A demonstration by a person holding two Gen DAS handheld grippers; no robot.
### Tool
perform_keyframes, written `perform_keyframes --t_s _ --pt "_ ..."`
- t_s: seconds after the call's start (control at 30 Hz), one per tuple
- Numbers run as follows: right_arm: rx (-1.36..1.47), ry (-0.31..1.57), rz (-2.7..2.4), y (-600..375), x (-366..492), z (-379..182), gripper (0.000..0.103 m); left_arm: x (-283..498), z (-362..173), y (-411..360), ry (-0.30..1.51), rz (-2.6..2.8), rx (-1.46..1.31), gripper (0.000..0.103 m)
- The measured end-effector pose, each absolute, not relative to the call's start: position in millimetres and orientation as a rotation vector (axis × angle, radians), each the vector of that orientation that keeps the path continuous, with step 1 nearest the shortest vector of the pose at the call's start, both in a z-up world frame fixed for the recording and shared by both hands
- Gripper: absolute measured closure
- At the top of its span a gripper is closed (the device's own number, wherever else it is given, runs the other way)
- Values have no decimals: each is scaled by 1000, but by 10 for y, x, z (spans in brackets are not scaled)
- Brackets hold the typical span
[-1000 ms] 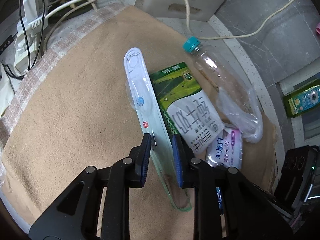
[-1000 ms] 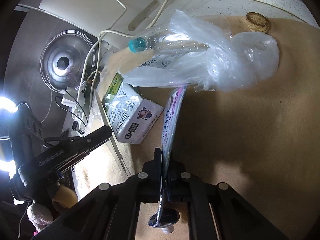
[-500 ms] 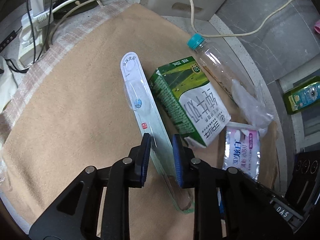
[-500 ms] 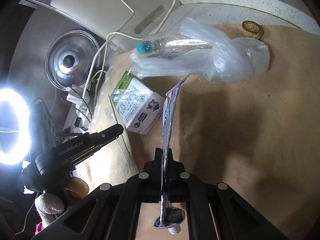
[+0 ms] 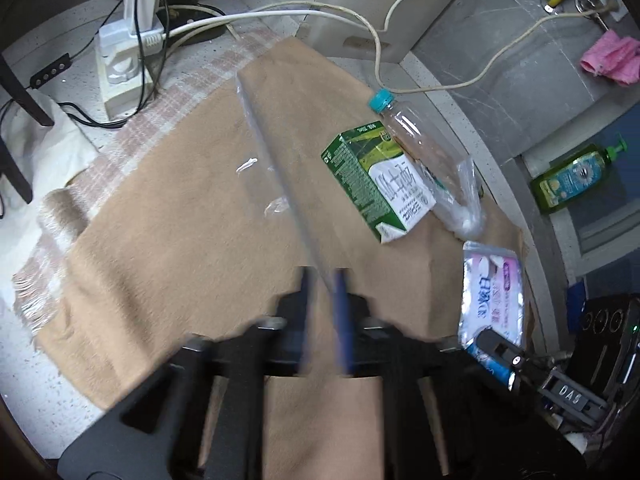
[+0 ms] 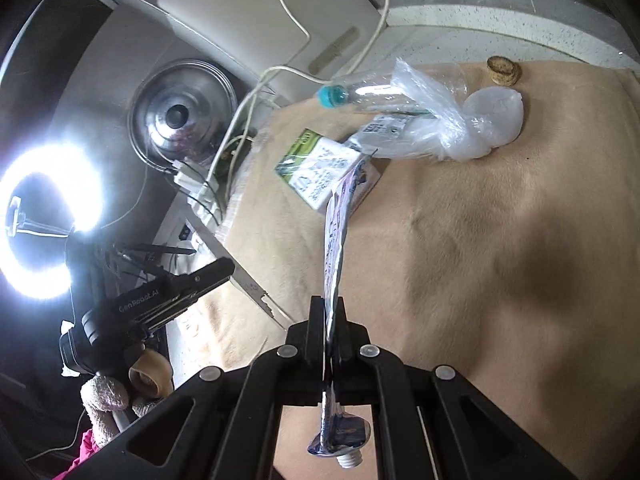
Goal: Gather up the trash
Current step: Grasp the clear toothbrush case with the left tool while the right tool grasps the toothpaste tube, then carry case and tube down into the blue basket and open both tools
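Two grips on: left gripper [image 5: 325, 312] clamps a clear blister pack [image 5: 280, 184], right gripper [image 6: 330, 322] pinches a flattened tube [image 6: 335, 240]. Only the left view shows the green soap bottle [image 5: 574, 178]; carton [image 5: 376, 180] lies on the tan cloth [image 5: 180, 240].

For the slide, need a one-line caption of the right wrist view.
Right gripper shut on a flattened tube above the tan cloth; carton, bottle and bag behind.

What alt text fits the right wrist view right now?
The right claw is shut on a flattened tube, held above a tan cloth. Beyond lie a milk carton, a clear bottle and a plastic bag.
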State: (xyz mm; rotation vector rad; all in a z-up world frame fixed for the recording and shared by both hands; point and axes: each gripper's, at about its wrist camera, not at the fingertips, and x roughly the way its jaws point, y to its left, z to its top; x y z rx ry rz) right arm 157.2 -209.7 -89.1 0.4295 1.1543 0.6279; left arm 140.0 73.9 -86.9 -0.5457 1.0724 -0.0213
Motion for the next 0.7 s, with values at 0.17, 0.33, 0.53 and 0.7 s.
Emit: perform_keyframes --t_s 0.17,0.33,0.53,0.7 --pt "417 1115 621 -2060 1312 -783 103 1162 -850 816 1059 -26 -509 102" --pt "407 1104 611 -1984 1149 -745 103 1107 -943 885 1086 -41 -539 102" --pt "404 1101 593 -2040 991 -732 103 1418 -1092 588 1167 9 -333 47" --pt "405 1091 568 -2197 927 -687 103 1711 -1304 410 1225 52 -230 55"
